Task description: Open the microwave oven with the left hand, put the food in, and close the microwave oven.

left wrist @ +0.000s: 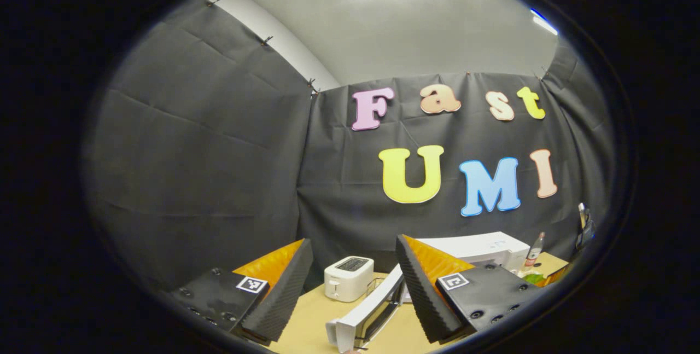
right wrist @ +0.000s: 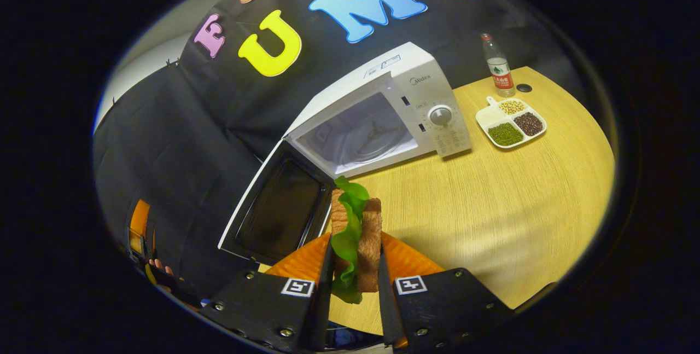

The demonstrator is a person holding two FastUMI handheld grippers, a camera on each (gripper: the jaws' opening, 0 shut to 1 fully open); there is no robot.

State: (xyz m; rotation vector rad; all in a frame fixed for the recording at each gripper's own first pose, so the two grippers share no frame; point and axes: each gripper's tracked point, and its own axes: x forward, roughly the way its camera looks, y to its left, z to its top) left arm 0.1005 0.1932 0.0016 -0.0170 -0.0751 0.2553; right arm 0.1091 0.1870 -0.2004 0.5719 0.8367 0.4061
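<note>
The white microwave (right wrist: 432,97) stands on the wooden table (right wrist: 492,206) with its door (right wrist: 279,206) swung wide to the left, and the cavity (right wrist: 361,135) with its glass plate is bare. My right gripper (right wrist: 354,253) is shut on a sandwich (right wrist: 372,233) of brown bread and green lettuce, held upright above the table just in front of the cavity. My left gripper (left wrist: 353,240) is open and holds nothing, tilted up toward the wall. Below it I see the door's edge (left wrist: 372,302) and the microwave's top (left wrist: 481,247). The left gripper (right wrist: 139,233) also appears left of the door.
A white toaster (left wrist: 348,277) sits on the table left of the microwave. To the microwave's right lie a white divided tray (right wrist: 511,119) of beans and a water bottle (right wrist: 497,67). A hand (right wrist: 158,266) holds the left gripper at the far left edge.
</note>
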